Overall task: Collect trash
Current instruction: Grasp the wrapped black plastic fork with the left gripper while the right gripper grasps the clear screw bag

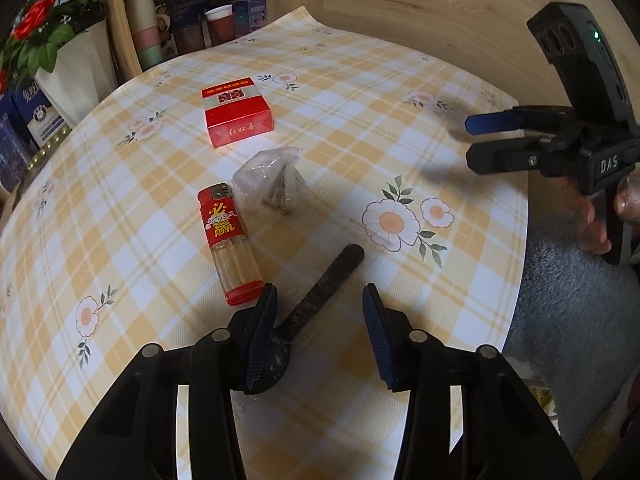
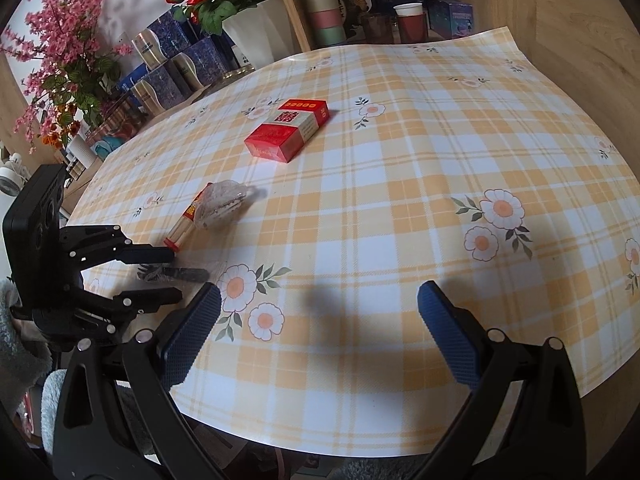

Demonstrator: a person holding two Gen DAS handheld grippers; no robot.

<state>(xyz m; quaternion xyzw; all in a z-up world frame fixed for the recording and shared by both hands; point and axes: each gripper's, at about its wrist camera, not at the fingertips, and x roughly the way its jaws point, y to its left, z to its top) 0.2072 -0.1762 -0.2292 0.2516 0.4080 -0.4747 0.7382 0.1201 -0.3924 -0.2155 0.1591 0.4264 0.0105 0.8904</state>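
A black plastic spoon (image 1: 320, 288) in thin clear wrap lies slanted between the fingers of my left gripper (image 1: 320, 292). Its bowl rests against the left pad, and crumpled wrap fills the gap to the other pad, so the jaws grip it. In the right wrist view that gripper (image 2: 176, 275) is low at the table's left edge. A crumpled clear plastic wrapper (image 1: 272, 180) lies just beyond, beside a red lighter (image 1: 228, 240). A red cigarette pack (image 1: 236, 112) sits farther back. My right gripper (image 2: 320, 332) hangs open and empty over the near right side of the table.
The checked yellow flowered tablecloth (image 2: 400, 168) ends in a curved edge on the near side. Paper cups (image 2: 324, 4), boxes and a white pot of red flowers (image 2: 256, 28) crowd the shelf behind. Pink blossoms (image 2: 64, 52) stand at the left. Grey fleecy fabric (image 1: 576, 304) lies beside the table.
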